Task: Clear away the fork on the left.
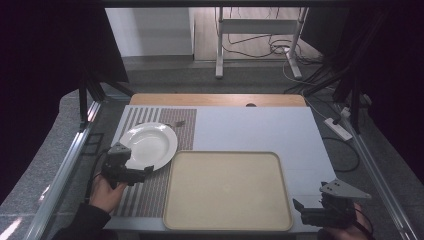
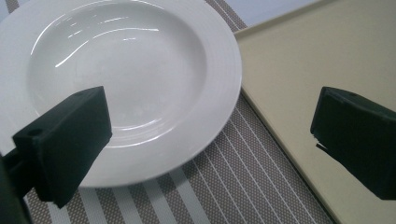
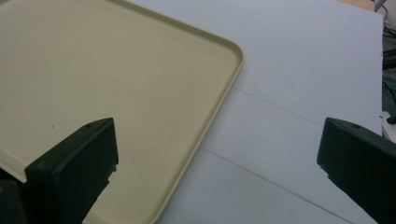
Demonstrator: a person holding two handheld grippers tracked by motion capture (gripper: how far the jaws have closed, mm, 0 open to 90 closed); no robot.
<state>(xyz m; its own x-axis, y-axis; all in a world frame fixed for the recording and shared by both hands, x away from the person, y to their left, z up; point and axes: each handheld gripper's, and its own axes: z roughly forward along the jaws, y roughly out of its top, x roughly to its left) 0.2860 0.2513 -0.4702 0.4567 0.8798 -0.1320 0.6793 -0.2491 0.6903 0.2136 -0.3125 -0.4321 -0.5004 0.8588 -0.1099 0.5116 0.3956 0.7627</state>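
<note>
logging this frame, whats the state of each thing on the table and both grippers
plate: upright, empty, on the striped mat
striped mat: flat on the table
tray: empty, flat
left gripper: open, at the plate's near rim
right gripper: open, beside the tray's near right corner

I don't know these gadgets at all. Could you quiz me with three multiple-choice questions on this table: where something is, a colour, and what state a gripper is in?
1. The plate lies on
A. the tray
B. the striped mat
C. the floor

2. The tray is
A. beige
B. red
C. black

3. The left gripper is
A. shut on the plate
B. open beside the plate
C. shut on the tray

Answers:
1. B, the striped mat shows under its rim.
2. A, its whole surface is beige.
3. B, its jaws stand wide apart and hold nothing.
</note>
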